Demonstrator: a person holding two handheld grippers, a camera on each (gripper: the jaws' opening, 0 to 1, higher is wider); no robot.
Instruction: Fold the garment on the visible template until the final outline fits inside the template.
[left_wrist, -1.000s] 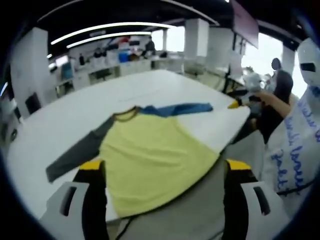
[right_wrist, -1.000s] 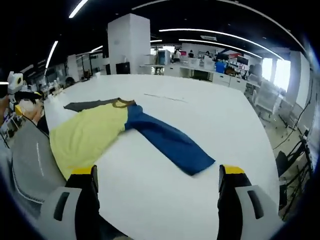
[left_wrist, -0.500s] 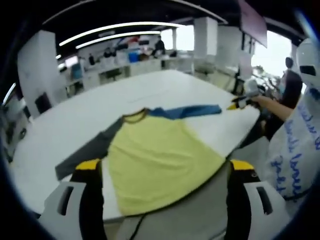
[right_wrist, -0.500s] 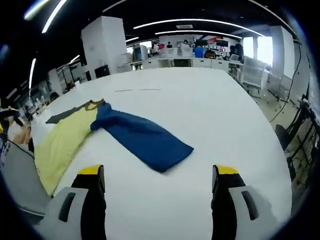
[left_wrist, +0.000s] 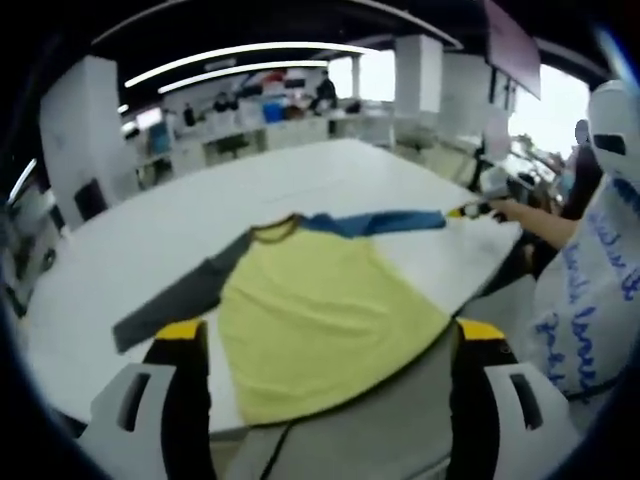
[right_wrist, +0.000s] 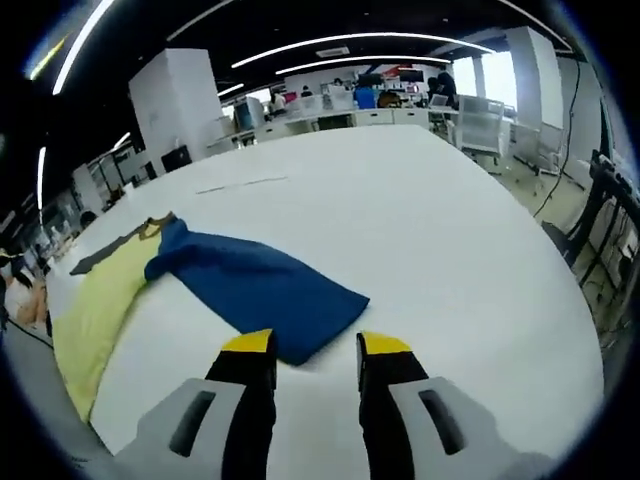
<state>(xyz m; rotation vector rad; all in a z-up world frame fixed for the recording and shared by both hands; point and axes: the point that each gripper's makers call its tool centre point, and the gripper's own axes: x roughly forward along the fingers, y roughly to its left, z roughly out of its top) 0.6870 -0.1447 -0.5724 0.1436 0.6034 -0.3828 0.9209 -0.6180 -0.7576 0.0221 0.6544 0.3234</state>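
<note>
Garment: yellow-bodied long-sleeve shirt (left_wrist: 320, 320) with one grey sleeve (left_wrist: 180, 300) and one blue sleeve (right_wrist: 255, 290), lying flat on the white worktop (right_wrist: 440, 230). Hem is at the near edge, in the left gripper view. No template outline that I can make out on the worktop; too faint or not there.

Left gripper (left_wrist: 330, 345): fingers spread wide, holding nothing, hanging off the near edge with the yellow hem between them at 12 o'clock.

Right gripper (right_wrist: 315, 345): fingers narrowed to a small gap, blue cuff just ahead at 12 o'clock. Cannot tell whether cloth is pinched yet; looks like it's just short of the cuff edge.

In the left gripper view the right gripper sits at 2 o'clock, at the blue sleeve's tip.

Handling, my read: thin knit, light, fully limp, no stiffness. It will drape and drag, and could slide on the smooth worktop. Take it at the cuff corner, pinching one layer edge-on, lift low and fold the sleeve across the body. Main risk is bunching or pulling the body askew.
</note>
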